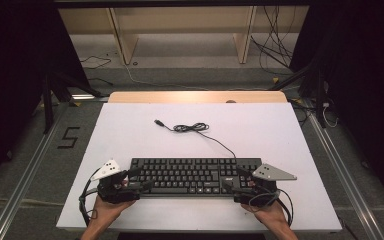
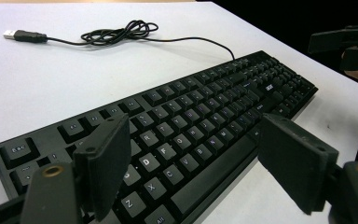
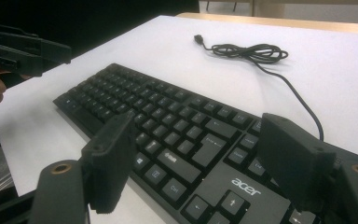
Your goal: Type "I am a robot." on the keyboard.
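A black keyboard (image 1: 192, 176) is lying along the near edge of the white bench (image 1: 130, 130), its cable (image 1: 196, 128) coiling toward the far edge. The left gripper (image 1: 132, 181) is hovering at the keyboard's left end and the right gripper (image 1: 237, 186) at its right end; both are standing wide open, gripping nothing, with the pads straddling the keys. To do this well, each pair of jaws should be closing on the frame's front and back edges rather than on keycaps, both together, so the keyboard is lifting level and the trailing cable is not snagging
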Demonstrator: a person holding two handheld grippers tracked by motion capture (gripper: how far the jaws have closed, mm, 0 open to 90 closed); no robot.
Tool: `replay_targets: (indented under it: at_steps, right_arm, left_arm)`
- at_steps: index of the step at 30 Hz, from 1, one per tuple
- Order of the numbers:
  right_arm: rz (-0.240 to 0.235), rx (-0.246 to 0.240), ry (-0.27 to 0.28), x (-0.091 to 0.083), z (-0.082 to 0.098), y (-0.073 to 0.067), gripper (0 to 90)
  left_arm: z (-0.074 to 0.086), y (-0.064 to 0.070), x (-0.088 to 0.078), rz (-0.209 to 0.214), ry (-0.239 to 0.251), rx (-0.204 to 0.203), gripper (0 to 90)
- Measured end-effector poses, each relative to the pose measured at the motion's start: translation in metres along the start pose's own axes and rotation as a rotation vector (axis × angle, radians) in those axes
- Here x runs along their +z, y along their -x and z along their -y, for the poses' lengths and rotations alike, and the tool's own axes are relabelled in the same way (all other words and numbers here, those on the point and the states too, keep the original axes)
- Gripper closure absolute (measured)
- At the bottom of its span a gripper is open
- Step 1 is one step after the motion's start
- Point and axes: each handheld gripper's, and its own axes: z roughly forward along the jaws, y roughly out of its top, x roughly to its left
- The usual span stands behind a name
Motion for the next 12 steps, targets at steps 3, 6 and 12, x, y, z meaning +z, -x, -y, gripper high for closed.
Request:
replay_targets:
  at_steps: [3,6,12]
  right_arm:
    - [0.0,-0.002,0.0,0.0001,-0.0001,-0.0002,29.0]
    - [-0.001,-0.003,0.0,0.0002,0.0,-0.0002,29.0]
    - [-0.001,-0.004,0.001,0.0004,-0.0002,-0.0005,29.0]
  left_arm:
    - [0.0001,0.0,0.0002,0.0,-0.001,0.0,25.2]
    - [0.0,-0.0006,0.0,-0.001,0.0,0.0,25.2]
    - [0.0001,-0.0009,-0.0001,-0.002,0.0,0.001,25.2]
